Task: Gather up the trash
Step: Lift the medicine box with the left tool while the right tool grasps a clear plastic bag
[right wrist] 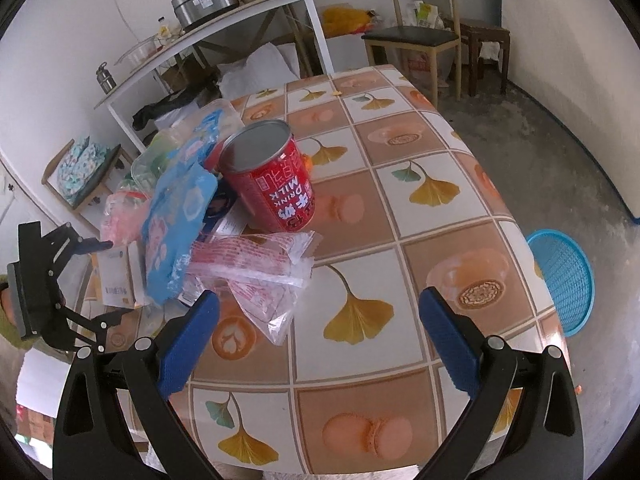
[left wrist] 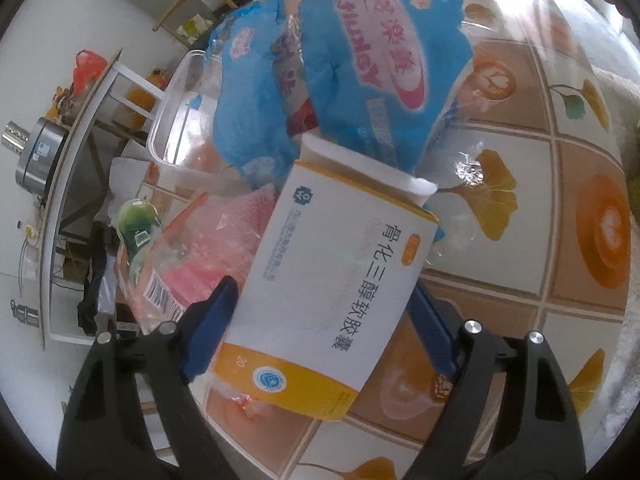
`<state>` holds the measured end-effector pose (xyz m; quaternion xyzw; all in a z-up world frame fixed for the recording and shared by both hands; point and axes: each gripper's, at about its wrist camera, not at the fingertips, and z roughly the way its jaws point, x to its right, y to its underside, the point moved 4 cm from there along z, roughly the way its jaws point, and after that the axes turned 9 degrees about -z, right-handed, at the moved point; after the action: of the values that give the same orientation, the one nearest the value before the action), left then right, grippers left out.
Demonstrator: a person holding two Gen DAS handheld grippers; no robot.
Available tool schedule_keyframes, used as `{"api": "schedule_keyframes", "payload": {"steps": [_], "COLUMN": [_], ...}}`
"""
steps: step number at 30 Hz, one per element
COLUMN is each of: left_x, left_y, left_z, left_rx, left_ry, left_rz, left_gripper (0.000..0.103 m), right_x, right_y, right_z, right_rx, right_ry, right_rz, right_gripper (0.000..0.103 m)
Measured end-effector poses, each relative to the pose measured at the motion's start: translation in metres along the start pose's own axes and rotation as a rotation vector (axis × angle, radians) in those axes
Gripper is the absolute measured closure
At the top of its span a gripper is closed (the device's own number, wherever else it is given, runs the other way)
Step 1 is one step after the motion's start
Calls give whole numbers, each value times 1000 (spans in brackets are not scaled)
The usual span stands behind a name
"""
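between the left gripper's (left wrist: 320, 320) spread pads sits the white-and-yellow medicine box (left wrist: 328, 284) on the table (left wrist: 520, 184), not visibly pinched; squeeze its 2 long sides squarely. right gripper (right wrist: 320, 344) hangs open, empty, nearest the clear wrapper (right wrist: 268, 276).

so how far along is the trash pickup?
Early. Nothing visibly collected yet: the blue basket on the floor shows no trash from here. In hand: the left gripper straddles the white-and-yellow medicine box; a firm grip isn't clear. The right gripper is open and empty. Still on the table: red can, blue wrappers, clear bag.
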<state>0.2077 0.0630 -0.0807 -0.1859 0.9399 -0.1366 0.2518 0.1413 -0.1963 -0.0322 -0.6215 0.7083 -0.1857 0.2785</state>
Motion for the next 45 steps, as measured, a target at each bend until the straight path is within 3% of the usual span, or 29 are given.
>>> {"api": "schedule_keyframes", "payload": {"steps": [9, 13, 17, 21, 24, 29, 34, 40, 45], "left_x": [12, 13, 9, 0, -1, 8, 13, 16, 22], "left_y": [2, 6, 15, 38, 64, 100, 111, 108, 102], "left_z": [-42, -64, -80, -82, -78, -65, -62, -63, -60], "left_rx": [30, 25, -6, -76, -115, -162, -157, -162, -167], "left_ry": [6, 20, 62, 161, 163, 146, 133, 95, 58], "left_rz": [-60, -187, -433, -809, -1040, -1319, -1412, -1377, -1305], "left_gripper": [24, 24, 24, 24, 24, 24, 23, 21, 21], "right_x": [6, 11, 19, 25, 27, 26, 18, 9, -11], "right_y": [3, 6, 10, 14, 16, 19, 19, 14, 10], "right_z": [-11, -18, -24, -28, -30, -32, -37, -47, -36], "right_rx": [28, 47, 65, 70, 70, 65, 75, 104, 67], "right_ry": [-12, -15, -16, -17, -17, -28, -32, -40, -117], "right_rz": [15, 20, 34, 46, 44, 30, -11, -59, -191], "right_gripper": [6, 6, 6, 6, 6, 6, 6, 6, 6]}}
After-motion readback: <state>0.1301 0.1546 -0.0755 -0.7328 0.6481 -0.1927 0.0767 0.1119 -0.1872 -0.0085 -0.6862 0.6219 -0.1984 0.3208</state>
